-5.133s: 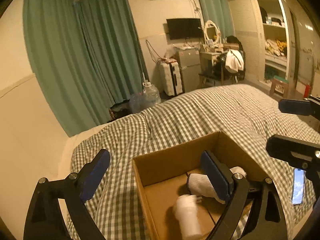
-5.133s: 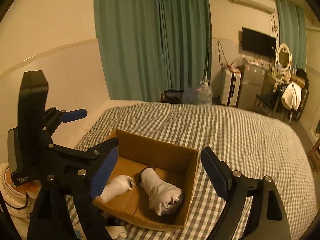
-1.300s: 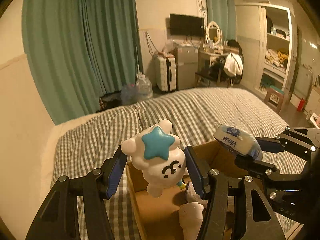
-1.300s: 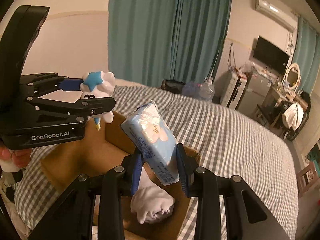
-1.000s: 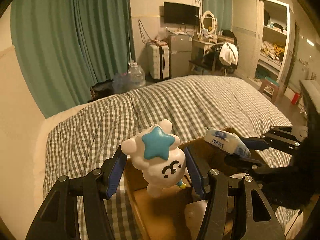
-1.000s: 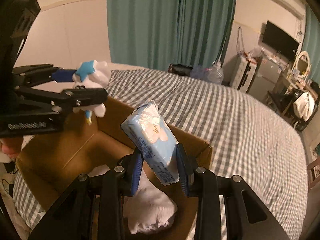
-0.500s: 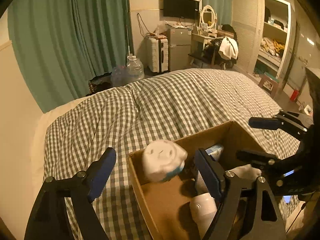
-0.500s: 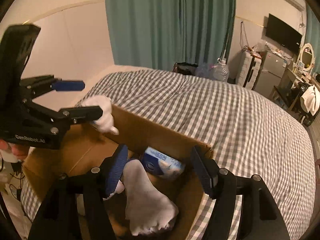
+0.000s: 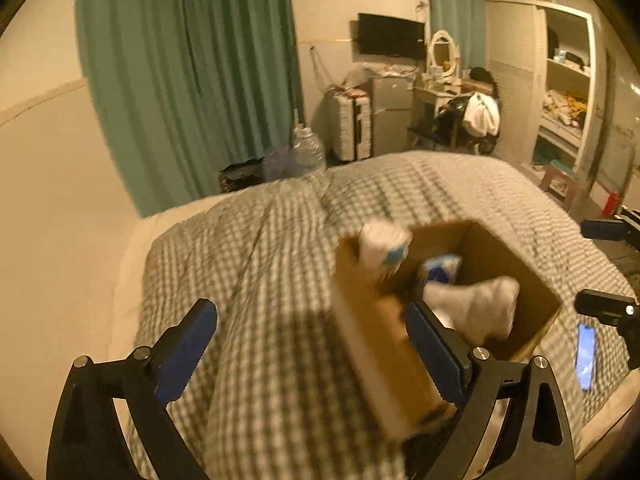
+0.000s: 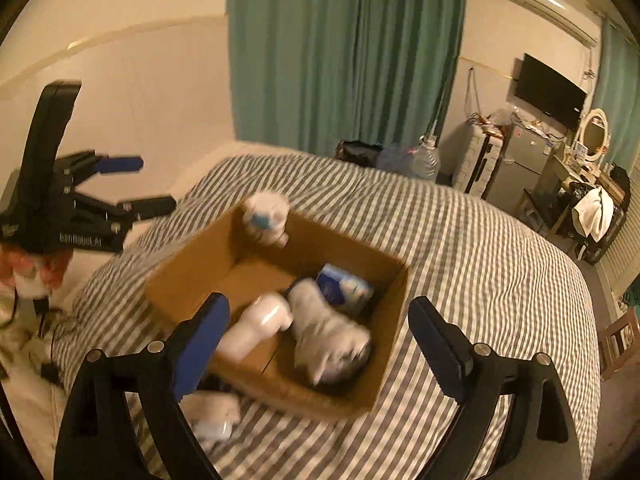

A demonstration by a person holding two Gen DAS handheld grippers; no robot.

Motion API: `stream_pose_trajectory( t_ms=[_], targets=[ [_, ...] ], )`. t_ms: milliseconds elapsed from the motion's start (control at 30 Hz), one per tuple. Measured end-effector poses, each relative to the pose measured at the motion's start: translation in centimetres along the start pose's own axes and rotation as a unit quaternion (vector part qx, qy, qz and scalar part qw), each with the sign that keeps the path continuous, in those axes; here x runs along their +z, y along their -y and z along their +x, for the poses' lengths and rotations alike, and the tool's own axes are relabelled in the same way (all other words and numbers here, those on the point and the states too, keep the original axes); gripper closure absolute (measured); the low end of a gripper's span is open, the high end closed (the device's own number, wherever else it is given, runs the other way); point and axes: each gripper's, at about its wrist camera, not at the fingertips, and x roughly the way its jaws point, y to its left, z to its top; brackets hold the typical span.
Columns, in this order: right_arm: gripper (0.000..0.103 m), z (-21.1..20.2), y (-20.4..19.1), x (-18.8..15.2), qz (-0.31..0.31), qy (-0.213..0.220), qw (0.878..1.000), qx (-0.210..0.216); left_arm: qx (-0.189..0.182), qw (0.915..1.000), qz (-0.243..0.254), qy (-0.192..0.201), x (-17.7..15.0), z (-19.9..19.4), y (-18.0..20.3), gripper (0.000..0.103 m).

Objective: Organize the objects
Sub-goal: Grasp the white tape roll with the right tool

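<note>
Since a second ago we have let go of both items: the star toy (image 10: pixel 266 216) that sat in our left tool (image 9: pixel 312 344) now sits at the far left corner of the cardboard box (image 10: pixel 384 360), up near the rim, and the blue tissue pack (image 10: pixel 345 287) that our right tool (image 10: pixel 318 336) carried lies inside against the far right wall. Both tools are spread wide and hold nothing; in the right wrist view the left tool stands off at about 9 o'clock from the box, well apart from it. The box rests on the checked bed (image 10: pixel 480 264). Inside it, a white bottle (image 10: pixel 256 328) lies at roughly 7 o'clock with its long axis running from 7 toward 1 o'clock, and a white sock bundle (image 10: pixel 328 336) stretches from the middle toward 5 o'clock. Blur hides which way the star toy faces. We judge the drop step finished and the next fetch in hand: another whitish item (image 10: pixel 212 412) lies on the bed just outside the near wall, and a phone (image 9: pixel 585 354) lies beside the box, so one tool would need to swing down there and close on it.
</note>
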Motion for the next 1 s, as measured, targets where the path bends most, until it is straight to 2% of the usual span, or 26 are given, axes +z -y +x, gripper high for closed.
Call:
stream_pose_trajectory(
  t_ms=[167, 300, 433, 533, 733, 1000],
  targets=[
    [0.012, 0.7, -2.7, -2.8, -0.018, -0.036, 0.999, 0.008, 0.038, 0.9987, -0.029, -0.015, -4.2, -0.7, -1.4, 0.005],
    [0.012, 2.1, -4.8, -4.4, -0.015, -0.062, 0.997, 0.034, 0.026, 0.9967, -0.064, -0.042, -7.6, -0.4, -0.9, 0.005],
    [0.012, 4.1, -6.1, -5.8, -0.008, -0.091, 0.994, 0.055, 0.04, 0.9968, -0.056, -0.04, -10.3, 0.3, 0.7, 0.005],
    [0.012, 5.3, -7.0, -6.7, -0.011, -0.109, 0.992, 0.058, 0.056, 0.9965, -0.048, -0.039, -11.8, 0.8, 2.0, 0.005],
    [0.012, 8.2, -8.1, -9.0, 0.009, -0.148, 0.987, 0.065, 0.051, 0.9962, -0.042, -0.057, -14.1, 1.9, 3.7, 0.005],
    [0.012, 9.4, -9.3, -9.5, 0.021, -0.151, 0.984, 0.096, 0.071, 0.9928, -0.057, -0.077, -15.1, 2.6, 2.4, 0.005]
  ],
)
